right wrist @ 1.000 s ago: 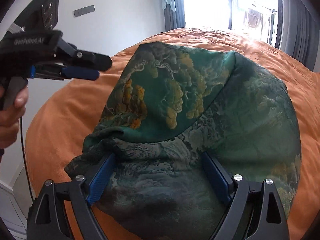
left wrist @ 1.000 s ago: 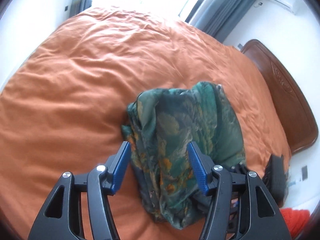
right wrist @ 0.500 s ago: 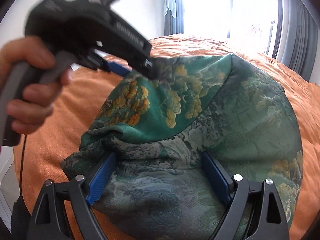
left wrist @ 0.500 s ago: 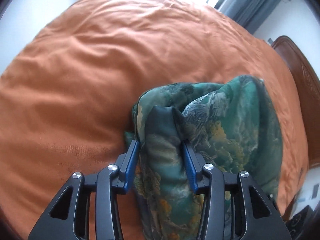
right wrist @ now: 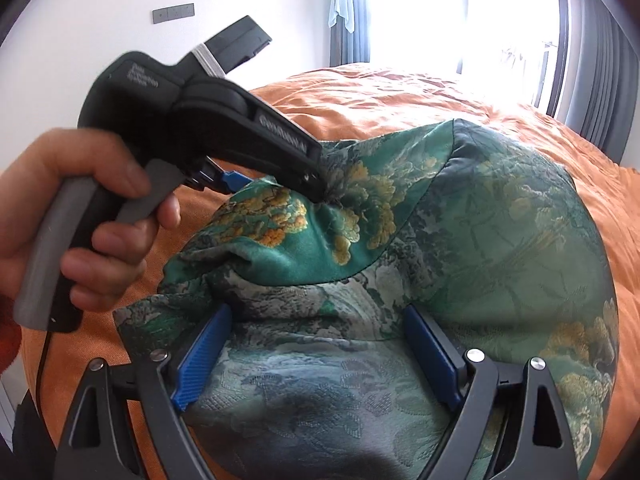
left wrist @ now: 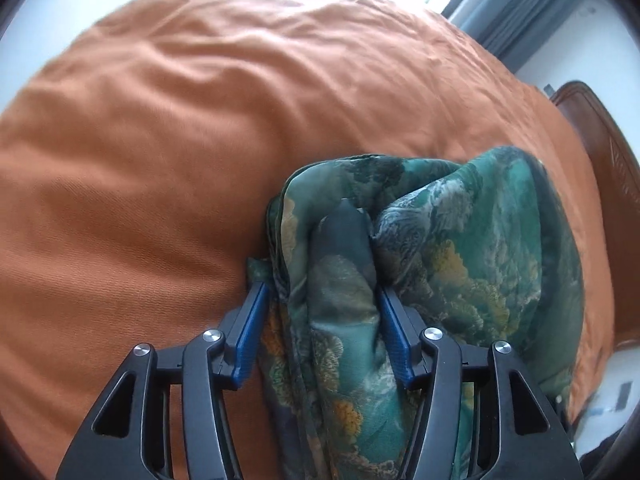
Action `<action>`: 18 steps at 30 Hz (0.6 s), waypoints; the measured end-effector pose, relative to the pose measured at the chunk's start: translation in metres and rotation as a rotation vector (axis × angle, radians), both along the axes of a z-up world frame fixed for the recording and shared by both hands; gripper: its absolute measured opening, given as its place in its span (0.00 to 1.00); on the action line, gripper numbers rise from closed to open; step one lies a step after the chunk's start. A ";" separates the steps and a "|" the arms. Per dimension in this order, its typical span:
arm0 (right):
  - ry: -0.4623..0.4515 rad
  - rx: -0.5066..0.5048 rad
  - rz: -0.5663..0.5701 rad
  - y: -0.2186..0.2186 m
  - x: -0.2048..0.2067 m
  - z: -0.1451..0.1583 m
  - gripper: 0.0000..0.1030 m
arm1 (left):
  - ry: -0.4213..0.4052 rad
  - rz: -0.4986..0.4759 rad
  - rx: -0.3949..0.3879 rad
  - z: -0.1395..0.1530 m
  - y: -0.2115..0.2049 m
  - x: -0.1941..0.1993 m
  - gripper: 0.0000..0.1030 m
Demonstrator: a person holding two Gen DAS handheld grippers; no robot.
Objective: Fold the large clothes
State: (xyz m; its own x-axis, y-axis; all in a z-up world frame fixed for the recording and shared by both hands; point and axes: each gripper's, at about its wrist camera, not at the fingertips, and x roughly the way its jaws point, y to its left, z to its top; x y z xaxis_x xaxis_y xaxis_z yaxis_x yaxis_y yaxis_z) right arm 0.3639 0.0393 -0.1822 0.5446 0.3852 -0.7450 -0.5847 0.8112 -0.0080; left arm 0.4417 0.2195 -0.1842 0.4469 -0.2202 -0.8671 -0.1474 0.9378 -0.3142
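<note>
A green garment with a gold and grey landscape print (left wrist: 460,248) lies bunched on an orange bed cover (left wrist: 180,120). My left gripper (left wrist: 324,292) is closed on a thick fold of it, blue pads pressing both sides. In the right wrist view the garment (right wrist: 500,240) fills the middle. My right gripper (right wrist: 316,320) has its jaws spread wide with the cloth lying between them. The left gripper (right wrist: 312,184) shows there too, held by a hand, its tip pinching the cloth's upper left part.
The orange bed cover (right wrist: 380,96) stretches to a bright window with grey curtains (right wrist: 600,48). A brown wooden headboard (left wrist: 600,128) stands at the right of the left wrist view. A white wall with a switch plate (right wrist: 174,13) is at the left.
My left gripper came down onto the garment's left part and closed on a fold of it. My right gripper stayed spread under the cloth.
</note>
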 end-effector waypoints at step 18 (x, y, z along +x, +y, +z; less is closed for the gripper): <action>-0.133 0.082 -0.111 -0.086 -0.105 0.094 0.87 | -0.314 -0.037 0.323 0.131 -0.045 -0.112 0.94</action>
